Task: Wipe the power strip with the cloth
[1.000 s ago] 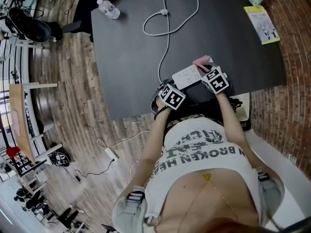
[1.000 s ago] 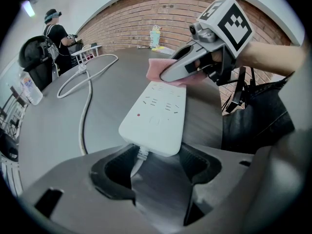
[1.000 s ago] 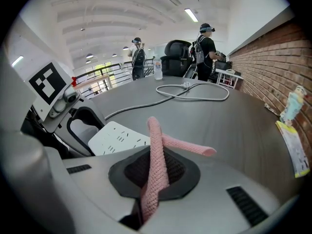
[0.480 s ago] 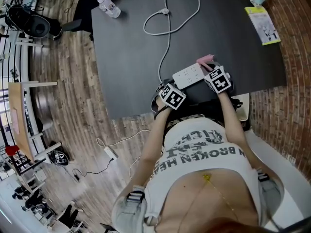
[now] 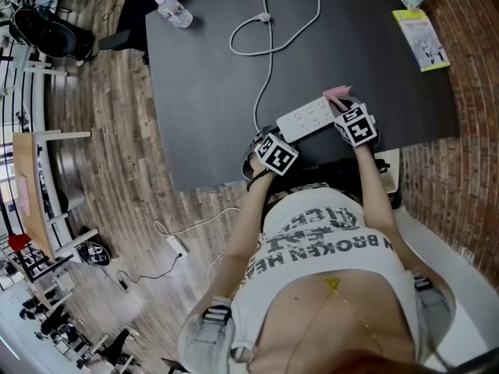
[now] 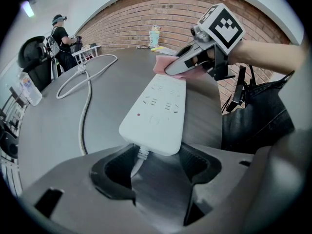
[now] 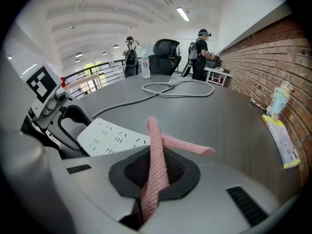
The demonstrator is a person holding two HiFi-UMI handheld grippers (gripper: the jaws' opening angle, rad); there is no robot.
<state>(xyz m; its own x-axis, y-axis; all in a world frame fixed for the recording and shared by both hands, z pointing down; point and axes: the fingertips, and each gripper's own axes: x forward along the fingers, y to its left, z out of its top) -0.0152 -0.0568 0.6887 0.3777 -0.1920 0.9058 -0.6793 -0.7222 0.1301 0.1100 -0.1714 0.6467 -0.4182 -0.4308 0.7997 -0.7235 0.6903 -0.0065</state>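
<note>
Beside the power strip [image 7: 114,136], right hand-held gripper [image 7: 153,177] clamps cloth [image 7: 187,144], seemingly touching.

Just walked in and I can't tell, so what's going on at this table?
A person stands at a dark table with a gripper in each hand. The right gripper is shut on a pink cloth, held at the far end of a white power strip. The left gripper has its jaws apart on either side of the strip's cord end. The cord loops across the table.
</note>
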